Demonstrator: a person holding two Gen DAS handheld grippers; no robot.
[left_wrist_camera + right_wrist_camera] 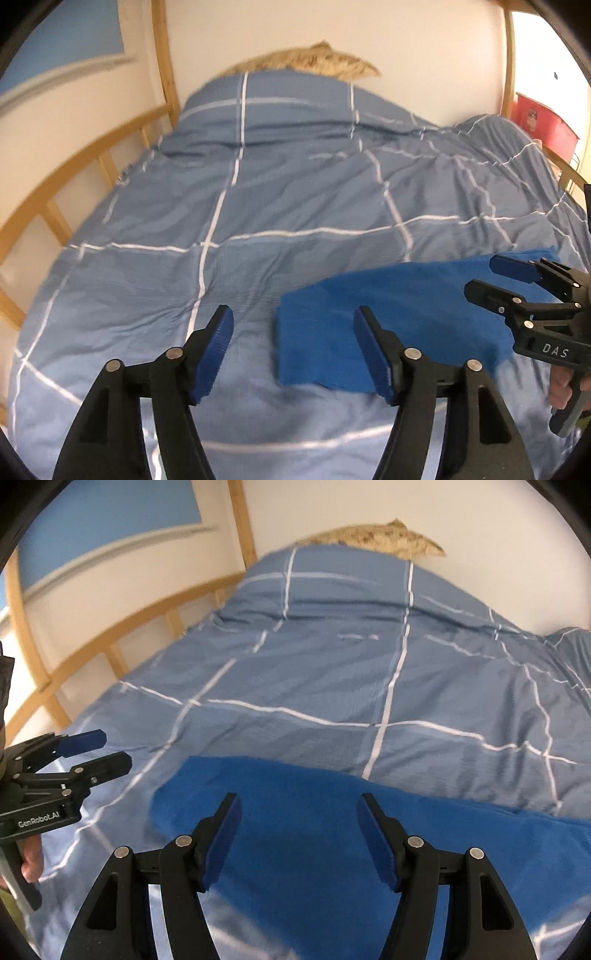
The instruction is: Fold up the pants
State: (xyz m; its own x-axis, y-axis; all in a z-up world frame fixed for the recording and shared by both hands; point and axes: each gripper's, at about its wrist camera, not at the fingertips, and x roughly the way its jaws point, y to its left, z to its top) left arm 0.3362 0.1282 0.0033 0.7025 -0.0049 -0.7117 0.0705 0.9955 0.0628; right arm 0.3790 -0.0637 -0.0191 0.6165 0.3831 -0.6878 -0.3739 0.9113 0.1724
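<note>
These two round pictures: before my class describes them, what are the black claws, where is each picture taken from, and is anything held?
No robot here: a person holds a hand-operated claw in each hand, each carrying a wide-angle camera looking along its two fingers. One picture looks out from the left claw, the other from the right claw; each also catches the other claw at its edge. Below lies a bed with a blue checked duvet, and on it bright blue pants, folded flat. Both claws are open and above the fabric, holding nothing.
</note>
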